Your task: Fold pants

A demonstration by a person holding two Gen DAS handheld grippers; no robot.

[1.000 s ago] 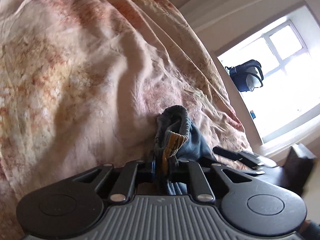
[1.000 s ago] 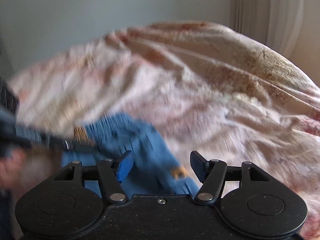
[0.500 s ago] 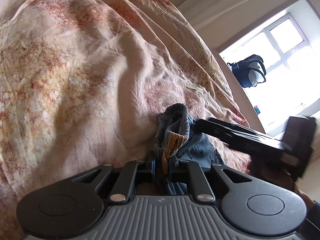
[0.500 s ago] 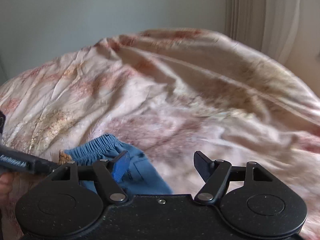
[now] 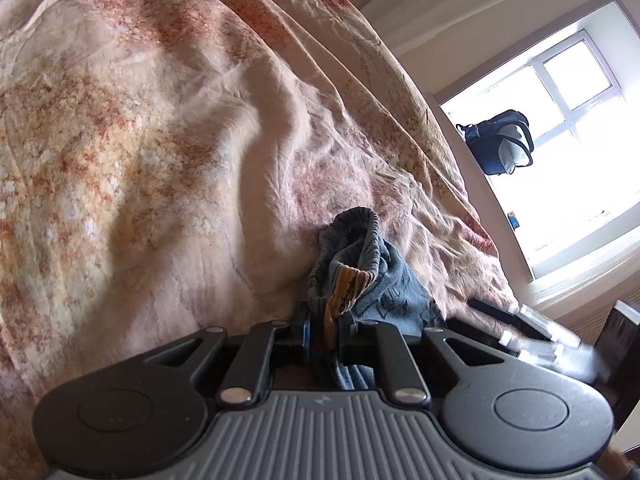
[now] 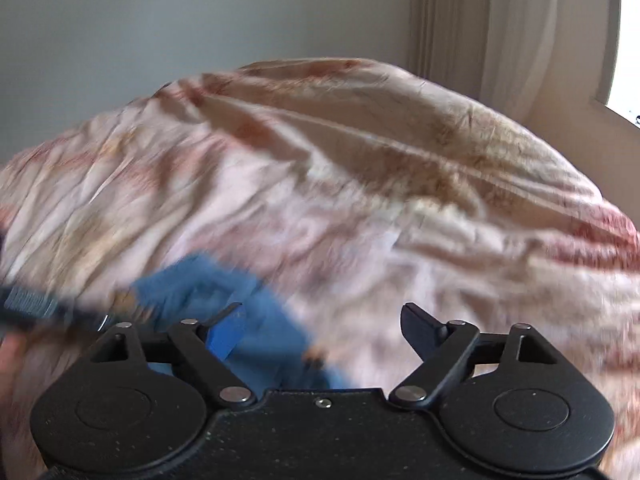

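Left claw [image 5: 323, 330]: pressed together on the pants [image 5: 360, 276], pinching a bunched part of the blue cloth at the elastic waistband, beside an orange-yellow tag. Cloth stands up from between the fingers [image 5: 306, 328] and also hangs down behind them.

Pants: blue, gathered waistband, faint printed pattern. They lie crumpled on the bed [image 5: 160, 140], near its close edge. In the right wrist view they [image 6: 256, 316] show as a blurred blue heap at lower left, on the bed [image 6: 360, 160] and partly behind the blue pad of the claw's left finger [image 6: 226, 332].

Right claw [image 6: 320, 330]: spread wide, its jaws having just been opening. Nothing is pinched. The pants lie under and behind the left finger; bare bedcover shows in most of the gap. The picture is smeared, so touch between pad and cloth cannot be told.

Bed: covered in a wrinkled cream cover with red and ochre floral blotches, heavily creased.

Left claw in the right wrist view [image 6: 72, 312]: a dark blurred bar entering from the left edge, reaching to the pants.

Right claw in the left wrist view [image 5: 532, 332]: a blurred dark shape with pale parts, low at the right, just beside the pants.

Room: window [image 5: 560, 160], bright, with a dark bag [image 5: 498, 142] before it; pale curtain [image 6: 500, 28]; plain wall [image 6: 200, 20].
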